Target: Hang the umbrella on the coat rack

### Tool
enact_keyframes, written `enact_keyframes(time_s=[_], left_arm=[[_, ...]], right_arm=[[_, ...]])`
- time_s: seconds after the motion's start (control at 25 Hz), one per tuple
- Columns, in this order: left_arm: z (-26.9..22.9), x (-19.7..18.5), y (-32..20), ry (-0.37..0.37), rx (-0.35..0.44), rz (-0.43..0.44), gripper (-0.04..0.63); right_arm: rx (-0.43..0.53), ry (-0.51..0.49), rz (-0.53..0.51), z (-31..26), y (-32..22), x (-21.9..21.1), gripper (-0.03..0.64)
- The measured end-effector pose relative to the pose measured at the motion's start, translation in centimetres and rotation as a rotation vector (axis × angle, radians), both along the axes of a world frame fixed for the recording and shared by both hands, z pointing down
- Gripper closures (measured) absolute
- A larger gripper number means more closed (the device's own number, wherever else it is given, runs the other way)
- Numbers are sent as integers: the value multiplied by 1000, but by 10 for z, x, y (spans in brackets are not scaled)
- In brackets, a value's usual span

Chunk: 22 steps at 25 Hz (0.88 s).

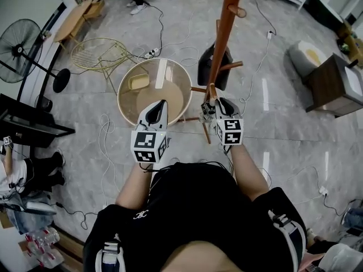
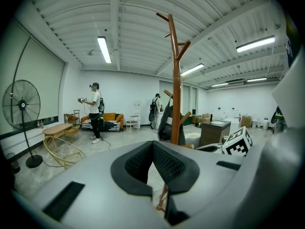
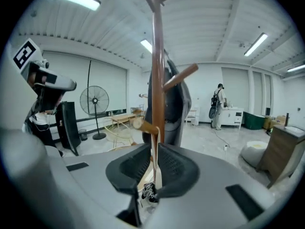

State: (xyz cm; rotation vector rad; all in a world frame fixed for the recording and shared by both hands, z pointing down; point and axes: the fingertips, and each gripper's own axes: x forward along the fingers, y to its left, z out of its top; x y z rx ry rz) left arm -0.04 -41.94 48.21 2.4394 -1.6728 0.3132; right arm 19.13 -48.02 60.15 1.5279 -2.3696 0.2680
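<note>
- The right tongs (image 3: 155,147) are pinching a pale beige strap (image 3: 154,136) between their nearly closed pads. The strap is looping over the lower round-ended wooden peg (image 3: 142,125) of the tall reddish-brown wooden coat rack (image 3: 157,56).
- The dark grey folded umbrella (image 3: 178,111), as I am reading that hanging shape, is resting against the far side of the pole, just behind the strap. The pole and the tongs are hiding where strap and umbrella join.
- The left tongs (image 2: 153,143) are holding nothing, with their pads pressing together. They are hovering just beside the right tongs (image 1: 211,103), short of the coat rack (image 1: 227,21).
- The step in hand is looking like seating the loop and letting go, so the task is appearing close to its end.
- To do it well, the person should be sliding the loop in toward the pole, past the peg's rounded end, before easing the grip.
- The right tongs should be lowering until the strap is hanging taut from the peg alone. That is the sign that the peg is carrying the load.
- The pads should be opening only a little and then drawing straight back along the tongs' own line, so that they are not dragging the loop off.
- The coat rack is looking slender, so a sideways tug is risking a wobble. The free left tongs are sitting well placed for steadying the pole.
</note>
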Motion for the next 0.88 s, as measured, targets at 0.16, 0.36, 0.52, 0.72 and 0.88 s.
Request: enact_keyframes(time_s=[0.16, 0.36, 0.52, 0.72, 0.88], left_arm=[[-2, 10, 3, 21, 13, 31, 578], [-6, 37, 8, 51, 31, 92, 578], [-10, 52, 12, 63, 39, 146, 578], [-15, 62, 15, 61, 49, 186, 578], [-16, 55, 15, 59, 47, 188, 578]], right_arm=[[122, -27, 39, -55, 21, 11, 601], [211, -84, 7, -111, 53, 22, 603], [243, -95, 36, -132, 71, 23, 604], [245, -98, 60, -134, 82, 24, 603], [246, -104, 77, -135, 83, 20, 603]])
